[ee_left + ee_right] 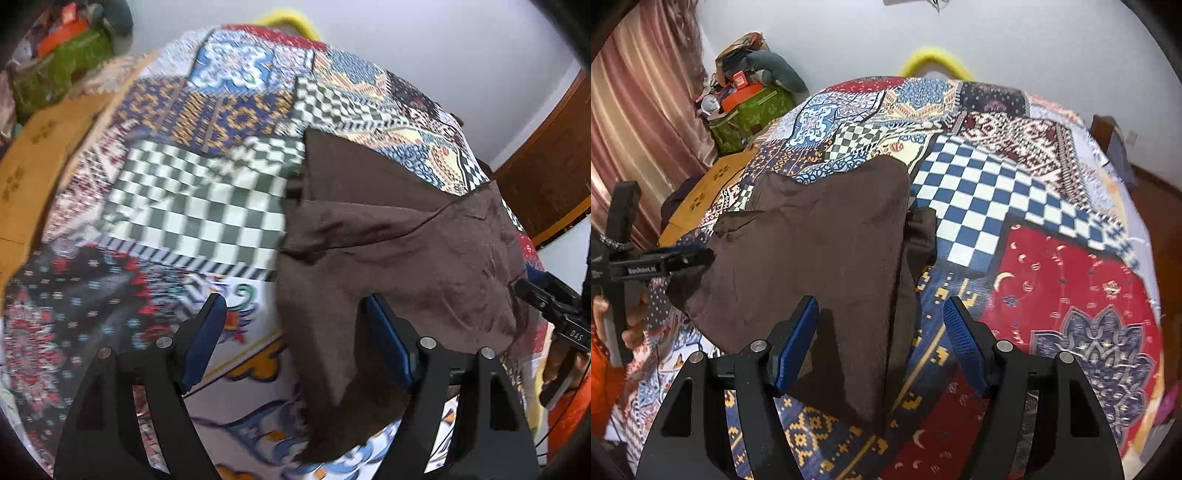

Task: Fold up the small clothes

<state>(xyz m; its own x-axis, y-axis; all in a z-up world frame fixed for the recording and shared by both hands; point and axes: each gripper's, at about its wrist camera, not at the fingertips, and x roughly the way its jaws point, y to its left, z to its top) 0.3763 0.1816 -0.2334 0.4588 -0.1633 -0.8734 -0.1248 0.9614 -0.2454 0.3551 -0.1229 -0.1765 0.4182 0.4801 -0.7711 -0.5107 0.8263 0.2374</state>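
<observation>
Room: white wall [849, 37] behind the bed; pink curtain [646, 110] at upper left of the right wrist view; brown wooden door [546, 177] at right edge of the left wrist view.
Surface: patchwork bedspread [1052, 277] with checkered, red and blue floral panels, covering the whole working area.
Garment: brown garment [820, 251], partly folded, lying flat on the bedspread at frame centre in both views [406, 258]; one narrow flap runs toward the lower edge of each frame.
Left gripper: left gripper [295, 325] with fingers spread wide; the right-hand blue pad [384, 332] touches the garment's edge, the other hangs over bare bedspread. Nothing is pinched.
Right gripper: right gripper [881, 325] with fingers spread wide, above the garment's narrow flap; nothing between the pads is gripped.
Container: green patterned bag [753, 110] at upper left, beside the curtain.
Container contents: orange box [742, 92] and a grey cushion-like item [775, 66] piled on top; interior cannot be seen.
Other: tan cardboard sheet [40, 147] at the bed's left edge; yellow curved object [934, 59] behind the bed's far end.
</observation>
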